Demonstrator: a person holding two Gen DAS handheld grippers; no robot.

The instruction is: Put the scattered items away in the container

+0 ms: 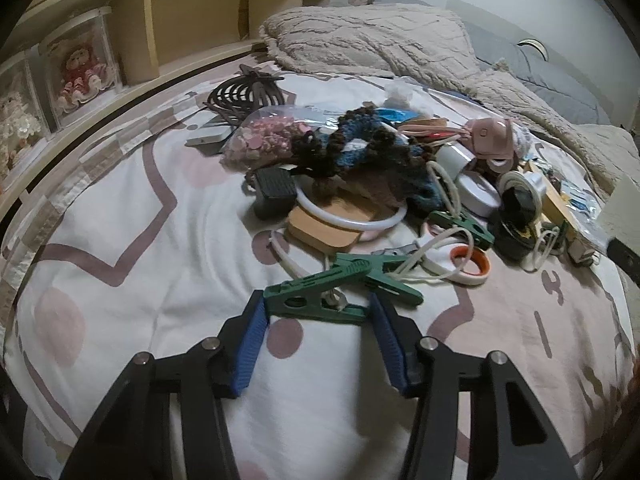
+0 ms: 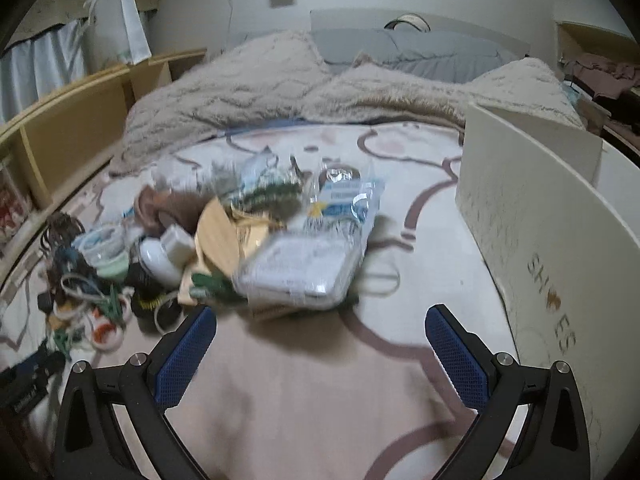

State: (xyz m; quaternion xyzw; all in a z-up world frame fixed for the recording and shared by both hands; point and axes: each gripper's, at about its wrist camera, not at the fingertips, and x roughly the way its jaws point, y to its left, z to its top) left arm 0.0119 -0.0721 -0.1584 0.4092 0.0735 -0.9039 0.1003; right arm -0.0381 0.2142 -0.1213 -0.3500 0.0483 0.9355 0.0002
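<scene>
Left gripper (image 1: 320, 310) and right gripper (image 2: 320, 320) built alike, black angular linkage arms joined by round silver screws, fingers (image 2: 456, 354) faced with ribbed blue pads (image 1: 250, 344)

Open bedsheet (image 1: 120, 208) across the left and lower left of the left wrist view, passable up to the shelf (image 1: 168, 20) at upper left. Centre and right blocked by the clutter pile (image 1: 360, 168). In the right wrist view, bare sheet at lower centre between the clear packet (image 2: 304, 256) and the shoe box (image 2: 532, 216) walling off the right edge; fuzzy blanket (image 2: 280, 92) across the top.
</scene>
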